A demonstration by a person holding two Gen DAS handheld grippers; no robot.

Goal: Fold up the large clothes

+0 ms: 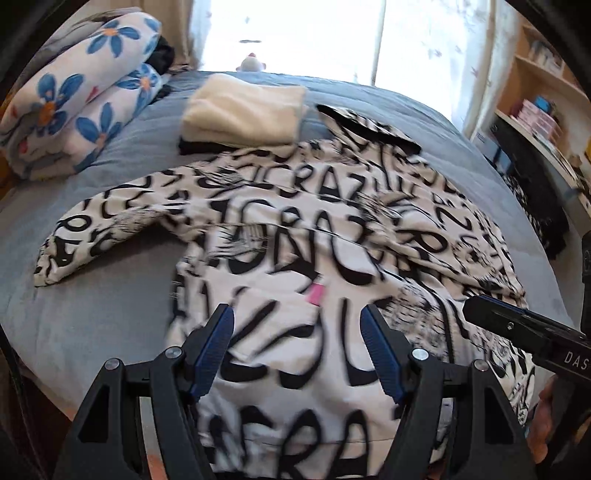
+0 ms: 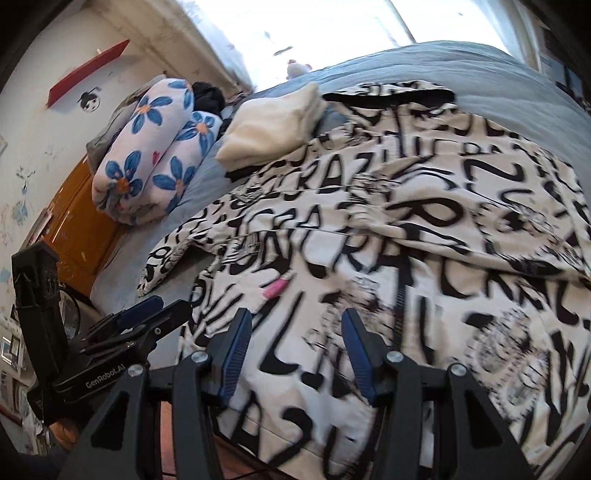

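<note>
We see a large white garment covered in black lettering (image 1: 332, 236) spread across the grey-blue bed (image 1: 92, 314), its body reaching the near edge and one sleeve (image 1: 92, 236) stretched out to the left. A small pink tag (image 1: 316, 295) sits on the cloth near the middle, and a dark zipper line runs down the right part of it in the right wrist view. Our left hand-held gripper (image 1: 297, 350) hangs over the near part of the garment with its blue-padded fingers (image 1: 218, 354) spread apart; whether the cloth between them is gripped we cannot tell, since the near fabric is blurred. Our right hand-held gripper (image 2: 291, 350) is likewise spread above the near cloth, just right of the left one, and we cannot tell if it pinches anything. At the far side of the bed lies a folded cream cloth (image 1: 243, 110) on top of something dark, touching the garment's far edge. To the far left rests a rolled blanket with blue flowers (image 1: 81, 92). A shelf unit (image 1: 543, 92) stands at the right, beside a bright window (image 1: 295, 33).
</note>
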